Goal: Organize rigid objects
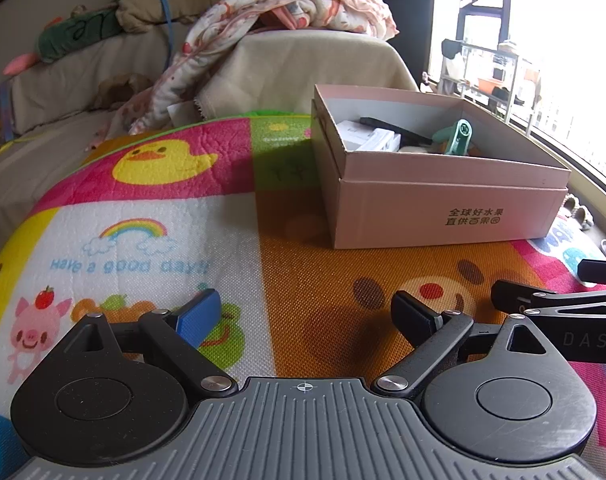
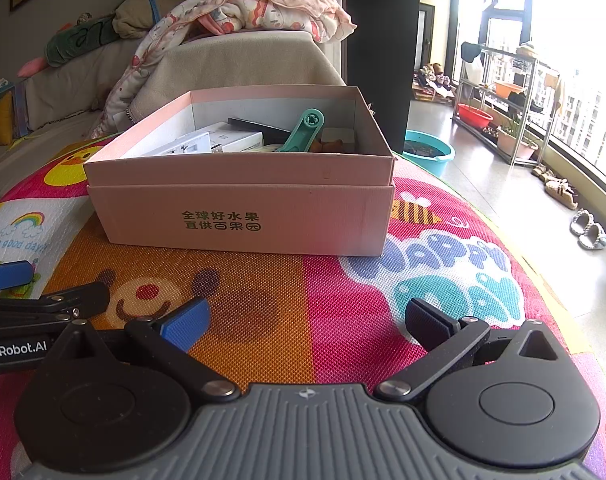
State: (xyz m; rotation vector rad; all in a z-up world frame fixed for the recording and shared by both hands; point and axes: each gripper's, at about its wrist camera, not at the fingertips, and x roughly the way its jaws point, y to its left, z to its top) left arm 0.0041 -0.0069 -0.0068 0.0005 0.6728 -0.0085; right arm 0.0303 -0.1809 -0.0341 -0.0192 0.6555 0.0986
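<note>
A: Report the support surface.

B: A play mat (image 2: 287, 320) with cartoon prints, covering most of both wrist views. A sofa (image 1: 287, 68) with a patterned blanket (image 1: 263, 4) stands behind it.

A: Largest task item?

B: A pink cardboard box (image 2: 247, 216), open at the top, resting on the play mat. In the right wrist view its long axis runs left to right, and the printed long side faces the camera. In the left wrist view the box sits ahead and to the right, with one corner turned toward the camera.

A: Contents?

B: A white carton (image 2: 207, 142) at the left side. A flat black bar (image 2: 259, 126) lies behind it, long axis running left to right. A teal handled tool (image 2: 303, 130) leans with its round end up and its handle sloping down to the left. The remaining items are too hidden to identify.

A: Gripper status?

B: The left gripper (image 1: 307, 316) is near the play mat, jaws released and spread wide, nothing between them. The right gripper (image 2: 307, 320) is in the same condition, jaws released and empty, aimed at the printed box side. The two grippers are just beside each other; each shows at the edge of the other's view.
</note>
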